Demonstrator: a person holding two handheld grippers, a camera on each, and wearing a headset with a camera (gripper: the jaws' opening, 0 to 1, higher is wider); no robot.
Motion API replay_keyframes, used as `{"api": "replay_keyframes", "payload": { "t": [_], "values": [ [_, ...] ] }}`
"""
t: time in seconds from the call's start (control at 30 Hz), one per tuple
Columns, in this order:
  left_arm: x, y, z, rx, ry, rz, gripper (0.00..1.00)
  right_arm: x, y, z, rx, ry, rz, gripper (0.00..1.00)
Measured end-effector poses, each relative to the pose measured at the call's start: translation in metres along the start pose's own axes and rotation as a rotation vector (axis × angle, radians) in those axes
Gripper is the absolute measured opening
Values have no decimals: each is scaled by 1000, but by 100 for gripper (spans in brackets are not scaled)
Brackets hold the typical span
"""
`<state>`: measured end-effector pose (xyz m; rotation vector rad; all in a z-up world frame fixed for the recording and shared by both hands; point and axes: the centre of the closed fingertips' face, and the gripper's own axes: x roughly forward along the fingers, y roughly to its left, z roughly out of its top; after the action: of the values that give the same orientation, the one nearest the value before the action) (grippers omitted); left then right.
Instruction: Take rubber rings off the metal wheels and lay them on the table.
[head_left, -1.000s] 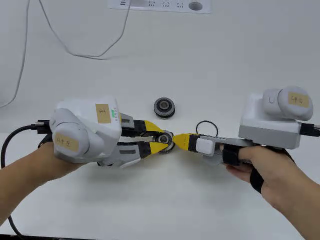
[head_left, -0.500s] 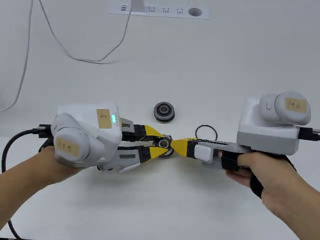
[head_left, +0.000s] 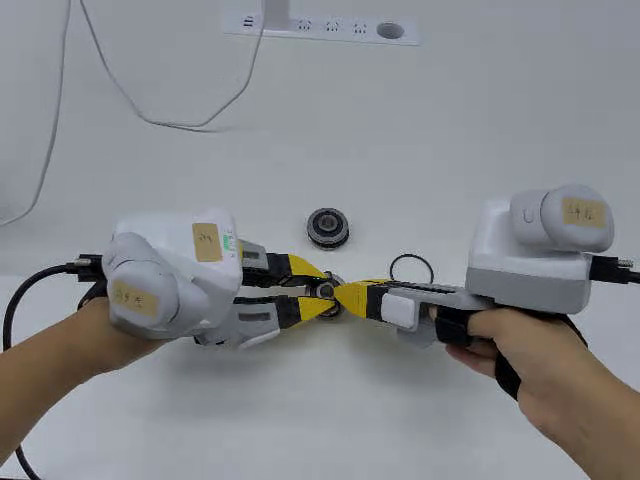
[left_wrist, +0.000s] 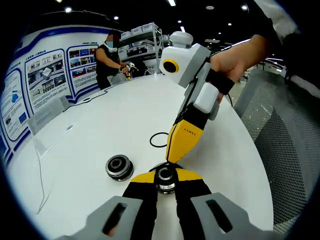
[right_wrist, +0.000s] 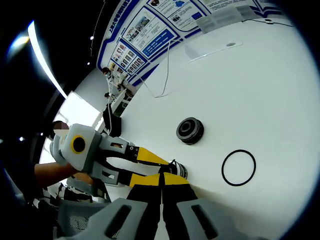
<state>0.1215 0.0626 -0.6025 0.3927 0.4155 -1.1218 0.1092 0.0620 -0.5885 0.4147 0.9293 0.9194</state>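
My left gripper (head_left: 325, 292) is shut on a small metal wheel (head_left: 327, 291), held just above the table; the same wheel (left_wrist: 165, 179) sits between its yellow jaws. My right gripper (head_left: 345, 294) comes in from the right, its jaws shut on the rubber ring at the wheel's (right_wrist: 179, 170) rim. Its yellow tip (left_wrist: 182, 141) touches the wheel's far side. A second wheel (head_left: 328, 226) with its black ring on stands on the table behind. One loose rubber ring (head_left: 411, 268) lies flat to the right of the tips.
A white power strip (head_left: 320, 27) lies at the table's far edge, with a grey cable (head_left: 150, 115) trailing left. A black cable (head_left: 30, 285) runs from my left gripper. In the left gripper view a person (left_wrist: 111, 59) stands at the far end of the table.
Both grippers have drifted slightly down and left with the wheel between them. The right gripper's tips have stayed pressed at the wheel's rim.
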Motion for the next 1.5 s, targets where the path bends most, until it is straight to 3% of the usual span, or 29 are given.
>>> {"api": "replay_keyframes", "payload": {
  "t": [0.17, 0.4, 0.67, 0.93, 1.07, 1.17, 1.3, 1.5],
  "values": [
    [0, 0, 0, 5, -1, 6, 12, 0, 6, 1, 0, -8, 11, 0],
    [0, 0, 0, 16, 6, 24, 13, -1, 2, 3, 24, -18, -1, 1],
    [-1, 1, 3, -15, 15, 40, 14, 1, 0, 2, 58, -20, -25, 1],
    [-22, 3, 8, -37, -9, 19, 20, 4, 2, 5, 80, -36, -24, 1],
    [-36, 8, 18, -62, -46, 50, 21, 4, 8, 5, 93, -39, -11, 1],
    [-41, 16, 26, -90, -85, 94, 27, 2, 15, 8, 105, -51, 11, 1],
    [-45, 24, 31, -82, -96, 139, 40, -4, 19, 14, 123, -69, 32, 1],
    [-51, 35, 39, -66, -113, 209, 58, -22, 5, 29, 141, -113, 12, 2]
  ]
}}
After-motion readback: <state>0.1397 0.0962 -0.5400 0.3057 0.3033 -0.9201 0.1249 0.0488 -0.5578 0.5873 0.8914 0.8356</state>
